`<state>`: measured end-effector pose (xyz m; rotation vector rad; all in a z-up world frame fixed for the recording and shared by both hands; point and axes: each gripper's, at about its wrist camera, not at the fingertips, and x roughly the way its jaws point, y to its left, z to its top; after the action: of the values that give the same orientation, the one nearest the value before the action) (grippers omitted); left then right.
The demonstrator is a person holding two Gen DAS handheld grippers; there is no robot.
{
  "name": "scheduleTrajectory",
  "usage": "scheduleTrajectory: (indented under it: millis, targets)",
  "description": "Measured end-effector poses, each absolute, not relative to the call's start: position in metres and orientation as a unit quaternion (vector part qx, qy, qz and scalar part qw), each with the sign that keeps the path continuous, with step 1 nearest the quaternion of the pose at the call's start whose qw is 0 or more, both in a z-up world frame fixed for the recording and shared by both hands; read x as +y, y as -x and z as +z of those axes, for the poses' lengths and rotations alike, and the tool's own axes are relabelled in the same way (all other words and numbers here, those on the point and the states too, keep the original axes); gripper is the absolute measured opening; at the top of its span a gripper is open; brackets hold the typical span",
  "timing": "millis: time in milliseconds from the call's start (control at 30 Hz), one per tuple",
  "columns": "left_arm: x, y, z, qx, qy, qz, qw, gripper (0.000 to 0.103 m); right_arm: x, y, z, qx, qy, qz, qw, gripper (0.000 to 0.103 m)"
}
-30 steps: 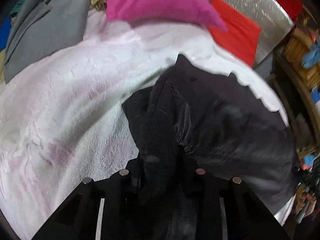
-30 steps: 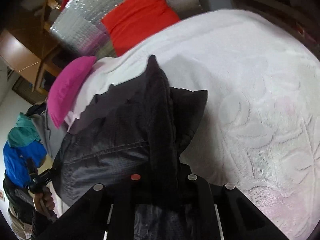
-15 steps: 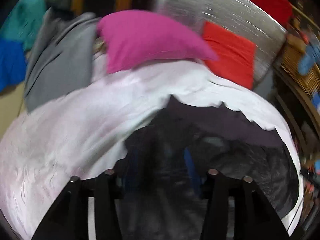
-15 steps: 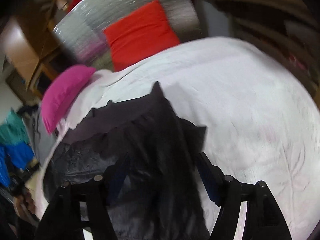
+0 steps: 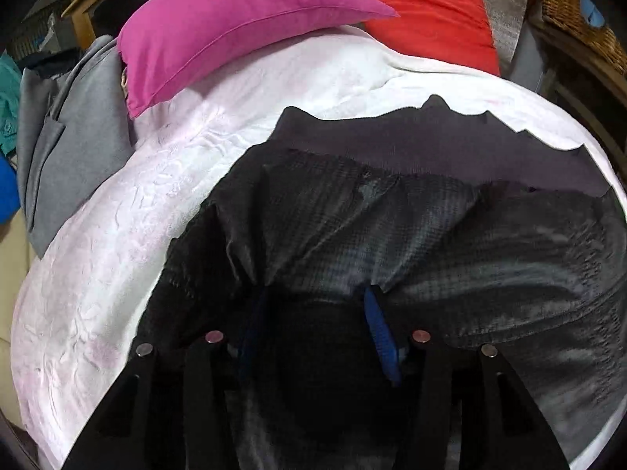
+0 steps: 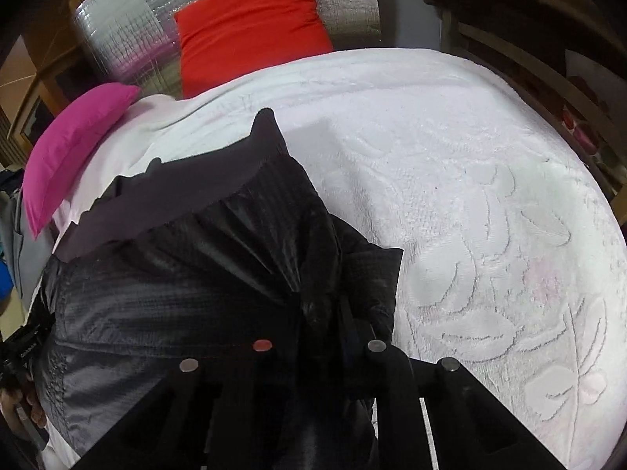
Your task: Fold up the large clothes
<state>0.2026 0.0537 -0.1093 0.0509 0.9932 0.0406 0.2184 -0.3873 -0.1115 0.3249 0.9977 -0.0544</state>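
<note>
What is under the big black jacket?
The black jacket lies on a white bedspread with a raised leaf pattern, which shows all around it. Whatever is directly beneath the jacket is covered, so nothing else can be told.

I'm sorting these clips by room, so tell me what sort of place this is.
Most likely a bedroom at home. The black jacket lies on a bed with a white bedspread; a pink pillow and a red pillow sit at its head, and other clothes are heaped beside it.

jacket (image 5: 392, 215) on bedspread (image 5: 117, 274), pillow (image 5: 219, 23) behind
</note>
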Motion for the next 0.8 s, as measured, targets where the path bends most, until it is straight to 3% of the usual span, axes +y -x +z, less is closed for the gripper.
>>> scheduleTrajectory:
  millis: [100, 167, 367, 567, 633, 700, 800]
  targets:
    - [0.066, -0.187, -0.086, 0.444, -0.005, 0.021, 0.896, 0.053, -0.396, -0.209, -0.100, 0.468, -0.182, -0.025, 0.865, 0.035]
    - [0.073, -0.180, -0.071, 0.425, 0.003, 0.027, 0.905, 0.053, -0.393, -0.203, -0.088, 0.454, -0.167, -0.035, 0.875, 0.064]
    - [0.069, -0.192, -0.061, 0.417, 0.019, 0.011, 0.909, 0.059, -0.340, -0.214, -0.060, 0.421, -0.088, 0.001, 0.903, 0.066]
    - [0.012, -0.214, -0.089, 0.455, -0.040, -0.014, 0.889, 0.059, -0.276, -0.254, -0.093, 0.462, 0.049, 0.000, 0.885, 0.066]
    - [0.012, -0.234, -0.115, 0.501, -0.043, 0.006, 0.864, 0.062, -0.294, -0.269, -0.114, 0.490, 0.013, -0.023, 0.871, 0.070]
    - [0.024, -0.235, -0.117, 0.497, -0.013, 0.011, 0.868, 0.062, -0.309, -0.272, -0.115, 0.488, -0.039, -0.031, 0.871, 0.071]
    - [0.032, -0.229, -0.108, 0.497, -0.007, -0.001, 0.868, 0.061, -0.306, -0.268, -0.110, 0.487, -0.021, -0.023, 0.873, 0.071]
